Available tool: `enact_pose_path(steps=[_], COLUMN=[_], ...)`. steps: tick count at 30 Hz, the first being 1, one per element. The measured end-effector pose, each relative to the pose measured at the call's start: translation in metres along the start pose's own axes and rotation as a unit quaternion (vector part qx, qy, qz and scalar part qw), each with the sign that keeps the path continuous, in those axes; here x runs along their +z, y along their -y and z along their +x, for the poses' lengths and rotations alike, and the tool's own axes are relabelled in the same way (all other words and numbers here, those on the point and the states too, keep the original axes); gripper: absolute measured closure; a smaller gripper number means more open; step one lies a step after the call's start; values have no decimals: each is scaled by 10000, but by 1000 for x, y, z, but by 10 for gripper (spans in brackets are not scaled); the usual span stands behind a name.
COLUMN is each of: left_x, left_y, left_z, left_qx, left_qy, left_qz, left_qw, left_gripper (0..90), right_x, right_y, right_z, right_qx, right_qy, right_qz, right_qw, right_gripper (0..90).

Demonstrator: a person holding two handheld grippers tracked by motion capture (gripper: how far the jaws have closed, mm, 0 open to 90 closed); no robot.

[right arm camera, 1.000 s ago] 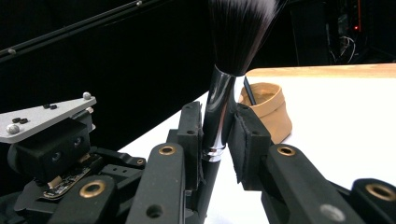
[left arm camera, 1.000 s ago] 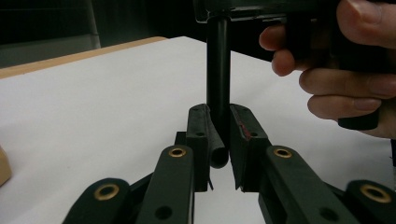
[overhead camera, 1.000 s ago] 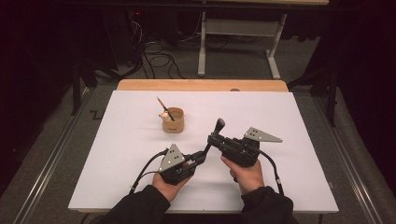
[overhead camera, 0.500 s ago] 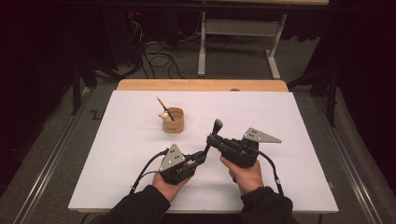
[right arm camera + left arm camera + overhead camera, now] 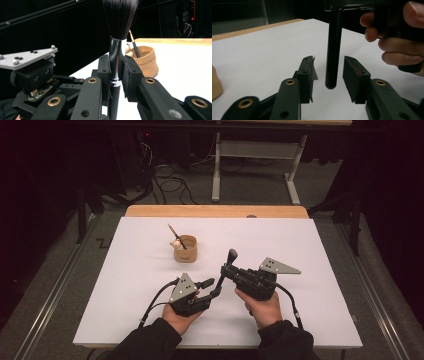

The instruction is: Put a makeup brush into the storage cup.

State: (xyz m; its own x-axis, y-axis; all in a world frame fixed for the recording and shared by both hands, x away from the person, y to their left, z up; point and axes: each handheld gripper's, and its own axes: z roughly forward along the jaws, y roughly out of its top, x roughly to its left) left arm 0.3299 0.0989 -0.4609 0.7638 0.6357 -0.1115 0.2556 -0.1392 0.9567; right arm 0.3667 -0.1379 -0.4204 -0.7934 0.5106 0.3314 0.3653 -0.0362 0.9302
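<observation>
A black makeup brush [image 5: 231,256] stands upright, bristles [image 5: 120,17] on top. My right gripper [image 5: 226,268] [image 5: 116,58] is shut on its silver collar and holds it above the white table. Its black handle [image 5: 333,50] hangs down between the jaws of my left gripper [image 5: 214,287] [image 5: 329,60]. Those jaws have just been opening. Both pads stand off the handle, with a gap on each side. A tan cup [image 5: 185,249] [image 5: 147,62] sits farther back on the left with a thin brush [image 5: 176,234] leaning in it.
A white sheet [image 5: 310,245] covers the table, with a wooden strip [image 5: 215,211] along its far edge. Beyond lie cables [image 5: 170,185] and a metal table frame [image 5: 255,165] on the dark floor. The cup's edge [image 5: 215,82] shows at the left of the left gripper view.
My left gripper's jaws have parted from the lower end of the brush handle. Both hands and the brush have stayed where they were.
</observation>
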Motion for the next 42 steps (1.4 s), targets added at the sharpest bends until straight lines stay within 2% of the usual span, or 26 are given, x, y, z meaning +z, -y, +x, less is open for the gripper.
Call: enact_pose_path(steps=[8,16,31,42], left_x=[-1,-3,-4,-5], left_y=[-1,-2,-3,-3], left_z=[1,3,5,4], left_qx=[-9,-59,-150,-138], left_qy=[-1,44,139,169], left_qz=[2,-22,-17,-21], left_qw=[10000,10000,9998,9998], left_gripper=[557,589,652,722], right_x=[4,10,17,19], right_y=[1,4,11,13], right_z=[10,20,25,27], right_qx=[-550,-1020,-1165,-1169], right_qy=[132,220,190,177], right_qz=[193,443,668,698], right_qw=[9982,9936,9908,9905], right_gripper=[795,795,795,794])
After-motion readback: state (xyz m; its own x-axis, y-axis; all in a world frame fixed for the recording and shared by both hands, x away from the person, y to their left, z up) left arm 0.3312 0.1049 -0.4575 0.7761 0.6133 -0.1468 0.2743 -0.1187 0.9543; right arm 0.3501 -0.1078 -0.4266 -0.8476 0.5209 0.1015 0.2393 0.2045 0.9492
